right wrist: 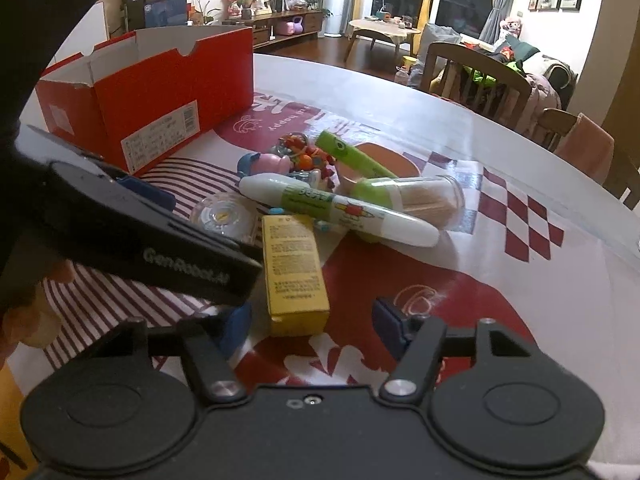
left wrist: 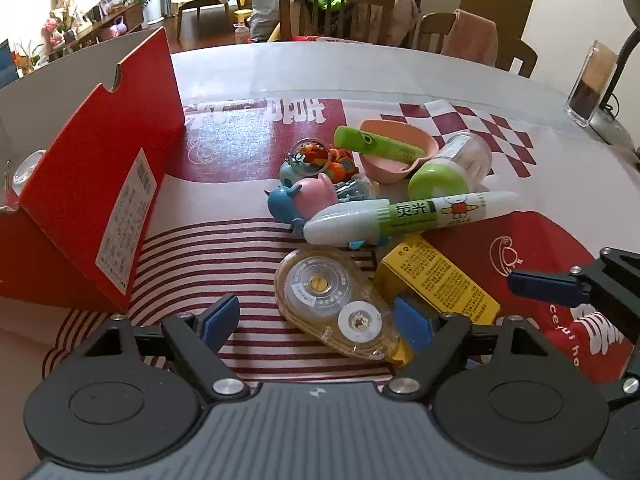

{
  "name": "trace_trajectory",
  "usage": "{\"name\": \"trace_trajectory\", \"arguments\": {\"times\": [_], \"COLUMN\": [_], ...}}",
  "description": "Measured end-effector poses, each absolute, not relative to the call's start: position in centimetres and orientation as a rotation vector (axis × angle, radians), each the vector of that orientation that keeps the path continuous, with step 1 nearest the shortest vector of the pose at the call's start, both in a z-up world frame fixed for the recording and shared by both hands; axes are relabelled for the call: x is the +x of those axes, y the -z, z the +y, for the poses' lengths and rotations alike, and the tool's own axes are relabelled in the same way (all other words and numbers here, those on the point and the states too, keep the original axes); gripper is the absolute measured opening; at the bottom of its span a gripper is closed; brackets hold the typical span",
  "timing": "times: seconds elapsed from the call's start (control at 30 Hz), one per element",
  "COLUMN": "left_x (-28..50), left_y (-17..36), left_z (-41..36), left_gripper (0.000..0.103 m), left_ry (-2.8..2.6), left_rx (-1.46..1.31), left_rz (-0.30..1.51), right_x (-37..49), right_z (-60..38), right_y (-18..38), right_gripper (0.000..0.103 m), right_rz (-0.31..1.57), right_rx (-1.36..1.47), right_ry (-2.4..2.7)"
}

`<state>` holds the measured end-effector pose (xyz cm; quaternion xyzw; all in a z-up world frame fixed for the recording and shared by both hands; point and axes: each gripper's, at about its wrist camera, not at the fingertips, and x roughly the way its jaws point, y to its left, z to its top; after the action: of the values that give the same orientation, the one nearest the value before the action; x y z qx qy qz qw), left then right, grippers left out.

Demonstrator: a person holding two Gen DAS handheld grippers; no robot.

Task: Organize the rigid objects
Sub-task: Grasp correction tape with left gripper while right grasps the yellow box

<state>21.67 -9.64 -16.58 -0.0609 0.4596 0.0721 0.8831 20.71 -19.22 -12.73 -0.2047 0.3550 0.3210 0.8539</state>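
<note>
The round table (left wrist: 420, 76) carries a red and white printed cloth, and on its left side stands the open red shoe box (left wrist: 108, 176), with its label toward the pile. Near the box, in the middle of the cloth, the small things lie in one heap. The white and green glue pen (left wrist: 412, 216) lies across the heap, on top of the blue and pink toy (left wrist: 300, 200). Behind it a pink bowl (left wrist: 394, 152) holds a green tube (left wrist: 372, 144), and a clear jar with green lid (left wrist: 452, 172) lies on its side just beside the bowl. Keychains (left wrist: 320, 160) are bunched left of the bowl. In front lie the yellow carton (right wrist: 294, 272) and, touching it, the clear tape dispenser (left wrist: 340, 304).

The left gripper (left wrist: 316, 316) is released, its blue pads wide apart on both sides of the tape dispenser and not pressing it. The right gripper (right wrist: 312, 320) is also released, jaws spread around the near end of the yellow carton, not gripping it
</note>
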Motion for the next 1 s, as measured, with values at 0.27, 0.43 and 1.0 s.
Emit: {"name": "trace_trajectory", "arguments": {"times": [0.27, 0.43, 1.0], "left_x": [22.2, 22.4, 21.8], "left_y": [17.1, 17.1, 16.4], "left_z": [-9.6, -9.3, -7.4], "left_gripper": [0.085, 0.084, 0.059], "left_ry": [-0.169, -0.171, -0.172], "left_rx": [-0.119, -0.125, -0.191], "left_rz": [0.961, 0.957, 0.959], "right_x": [21.5, 21.6, 20.2], "right_z": [-18.2, -17.9, -18.7], "right_y": [13.1, 13.3, 11.9], "right_gripper": [0.048, 0.041, 0.029], "right_rz": [0.735, 0.724, 0.766], "right_rx": [-0.433, -0.431, -0.330], "right_ry": [-0.695, -0.710, -0.715]}}
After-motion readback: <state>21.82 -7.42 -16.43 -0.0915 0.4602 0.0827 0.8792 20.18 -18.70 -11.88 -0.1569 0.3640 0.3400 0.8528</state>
